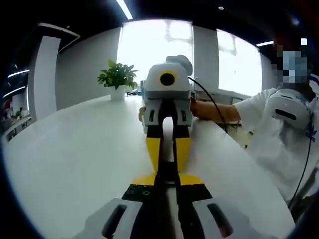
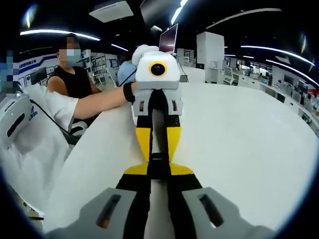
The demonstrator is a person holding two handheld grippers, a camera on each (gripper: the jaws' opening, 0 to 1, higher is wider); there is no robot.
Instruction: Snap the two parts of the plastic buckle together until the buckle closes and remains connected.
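Two grippers nose to nose over the white table. Left gripper and right gripper both have jaws nearly closed on a black buckle, clamped from opposite ends, between the yellow tips. Buckle parts look joined, can't confirm latch. Potted plant at far edge.

Bright daylight floods through large windows in the left gripper view, washing them out to white, while ceiling light strips light the right gripper view evenly, the white bench shows soft glare, and fisheye distortion bends and slightly blurs the edges.
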